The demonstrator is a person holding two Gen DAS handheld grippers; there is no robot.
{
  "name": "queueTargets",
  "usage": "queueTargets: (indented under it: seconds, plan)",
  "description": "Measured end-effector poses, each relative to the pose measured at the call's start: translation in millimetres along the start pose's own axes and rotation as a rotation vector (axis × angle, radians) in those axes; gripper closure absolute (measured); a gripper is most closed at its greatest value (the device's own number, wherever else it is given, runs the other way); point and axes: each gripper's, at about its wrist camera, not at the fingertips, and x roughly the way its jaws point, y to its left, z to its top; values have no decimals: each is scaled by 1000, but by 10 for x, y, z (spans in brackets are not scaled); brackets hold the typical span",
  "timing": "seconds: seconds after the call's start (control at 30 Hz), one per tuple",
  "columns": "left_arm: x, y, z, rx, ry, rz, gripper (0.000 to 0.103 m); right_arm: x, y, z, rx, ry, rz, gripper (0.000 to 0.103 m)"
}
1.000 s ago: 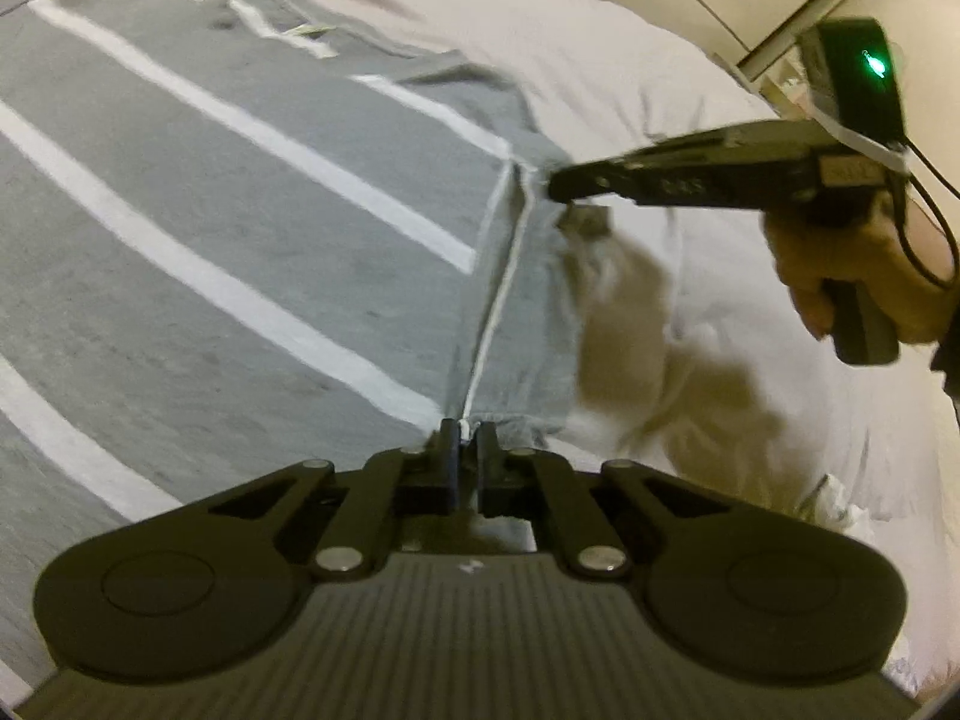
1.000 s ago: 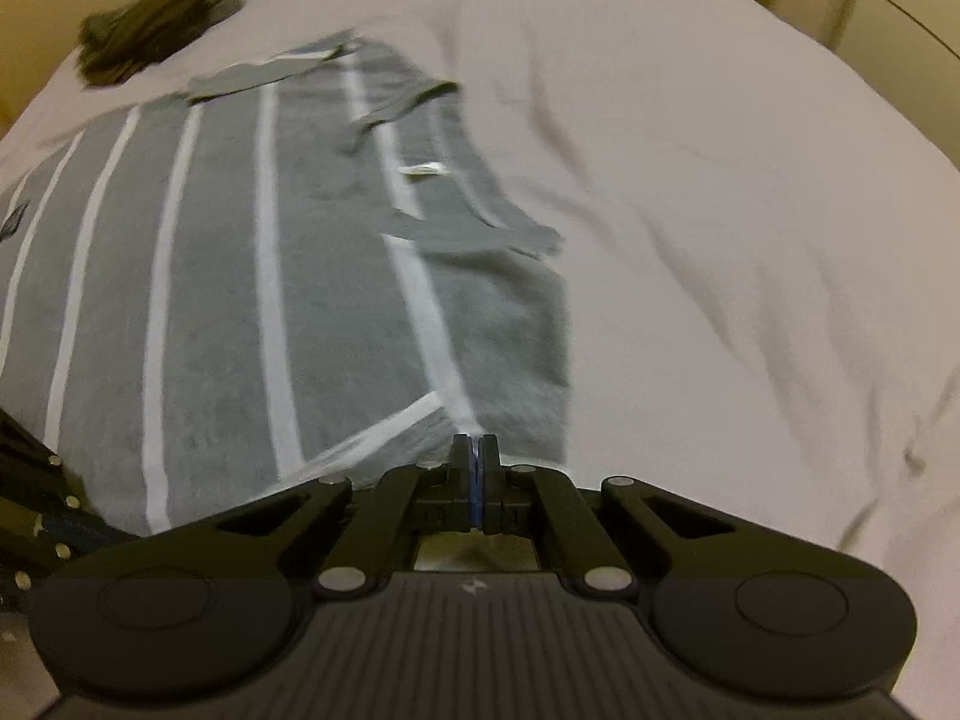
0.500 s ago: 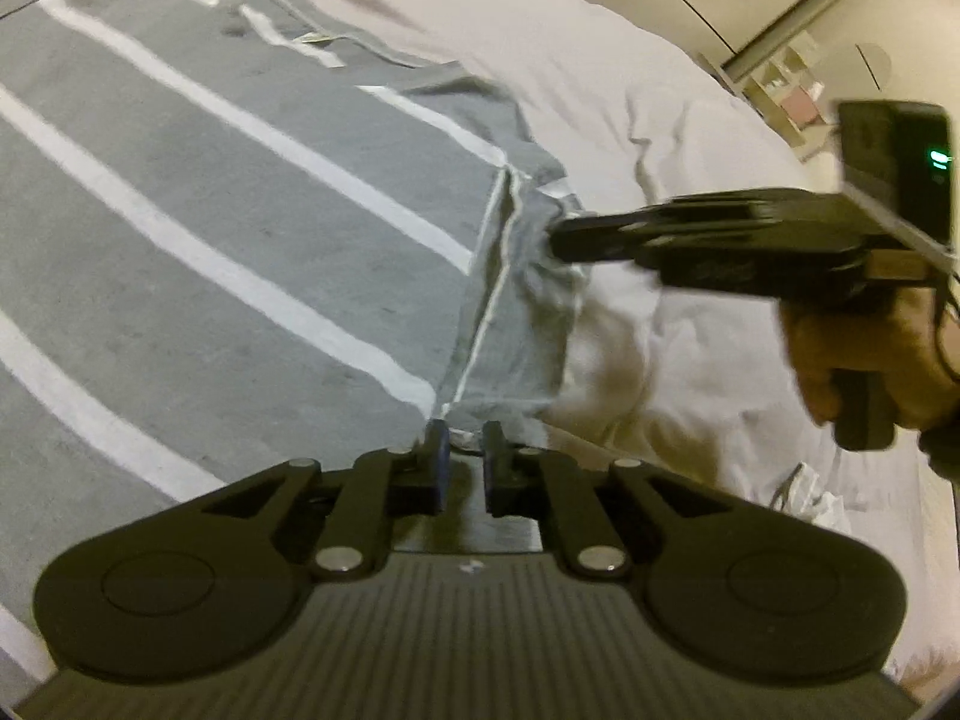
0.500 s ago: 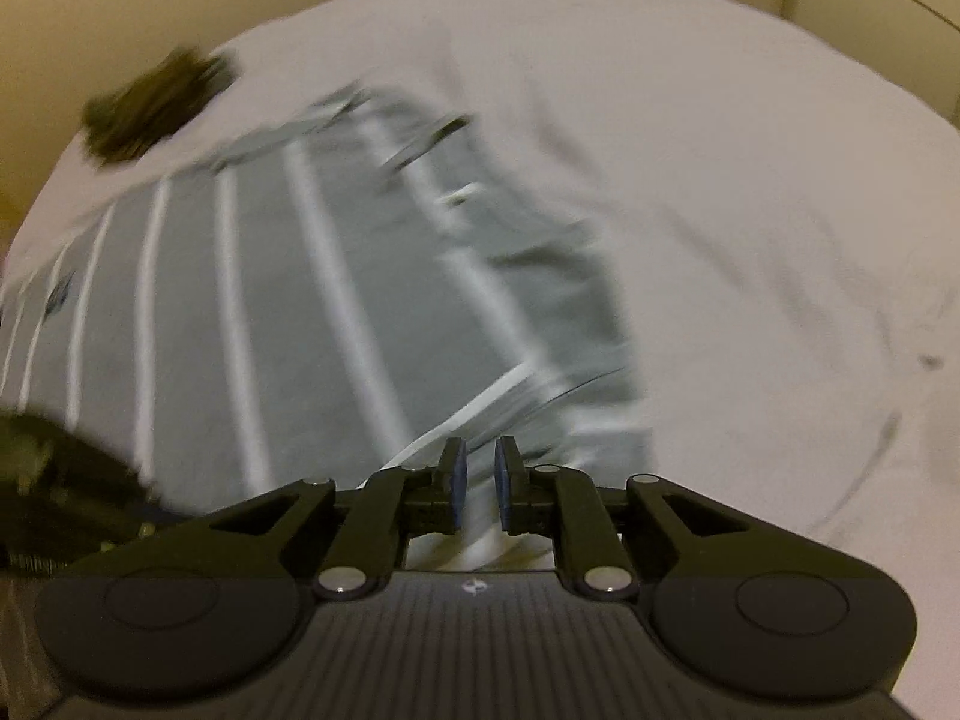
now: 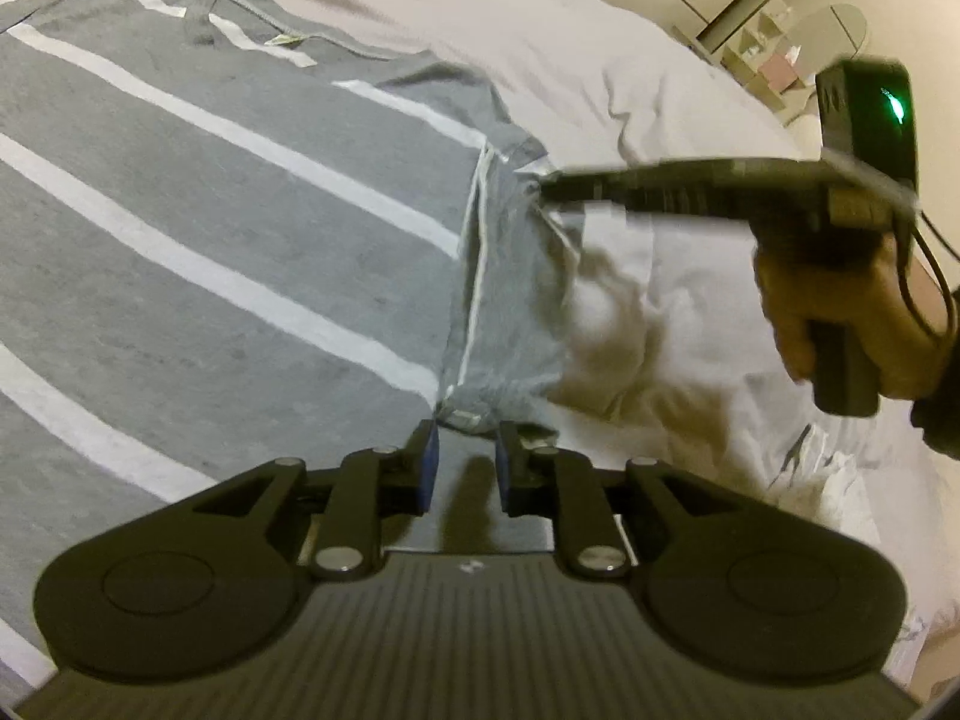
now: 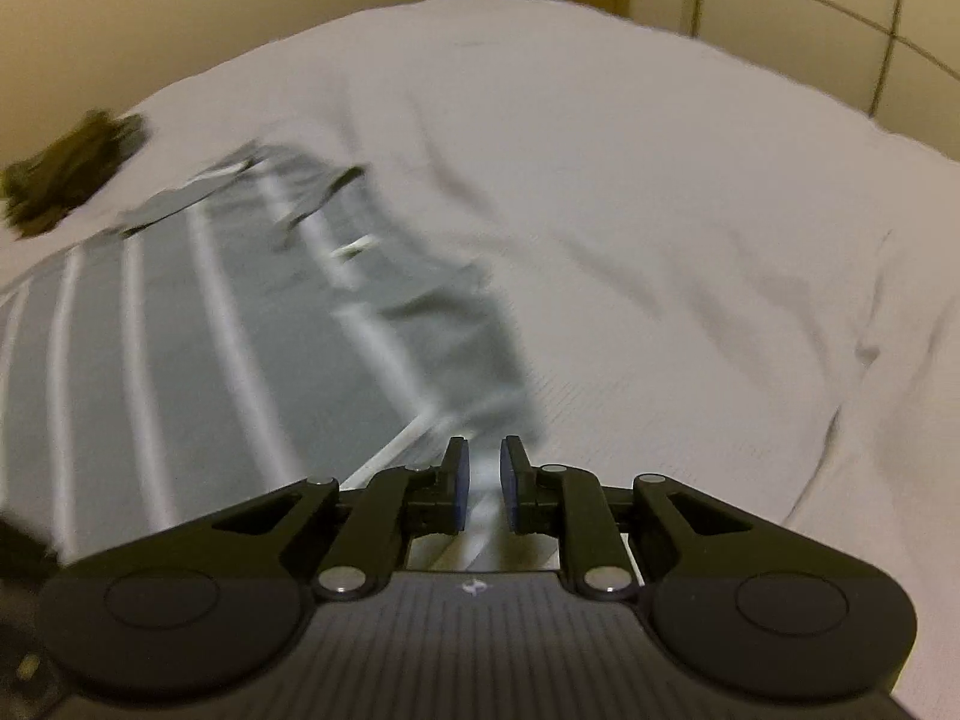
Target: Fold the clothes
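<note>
A grey shirt with white stripes (image 5: pixel 240 228) lies flat on a white bed sheet (image 5: pixel 600 60); its right side strip is folded over onto the body. My left gripper (image 5: pixel 465 441) is open, its jaws apart just behind the near corner of the fold (image 5: pixel 474 414). My right gripper (image 6: pixel 480 450) is open just above the shirt's (image 6: pixel 180 360) right edge. It also shows in the left wrist view (image 5: pixel 549 189), held by a hand at the fold's far corner.
A dark crumpled garment (image 6: pixel 66 171) lies at the far left of the bed. White sheet (image 6: pixel 660 240) stretches to the right of the shirt. Cabinet doors (image 6: pixel 840 12) and a wall stand behind the bed.
Both grippers were shut on the shirt's folded edge a second ago; both have opened and let go. The right gripper has lifted and pulled back a little.
</note>
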Motion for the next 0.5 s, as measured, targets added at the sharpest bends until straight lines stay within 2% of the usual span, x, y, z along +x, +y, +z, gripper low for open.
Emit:
queueTargets:
  seconds: [0.1, 0.23, 0.33, 0.5]
  plan:
    - [-74, 47, 2, 30, -4, 14, 89, 18, 112, -141, -61, 41, 16, 89]
    - [-283, 215, -33, 66, -2, 62, 88, 13, -126, -155, 109, 26, -107, 86]
    - [-557, 386, -98, 100, 2, 118, 87, -211, 264, -298, 127, 31, -76, 83]
    - [-1247, 724, -367, 164, 20, 227, 78, -600, 973, -552, 144, 43, -12, 76]
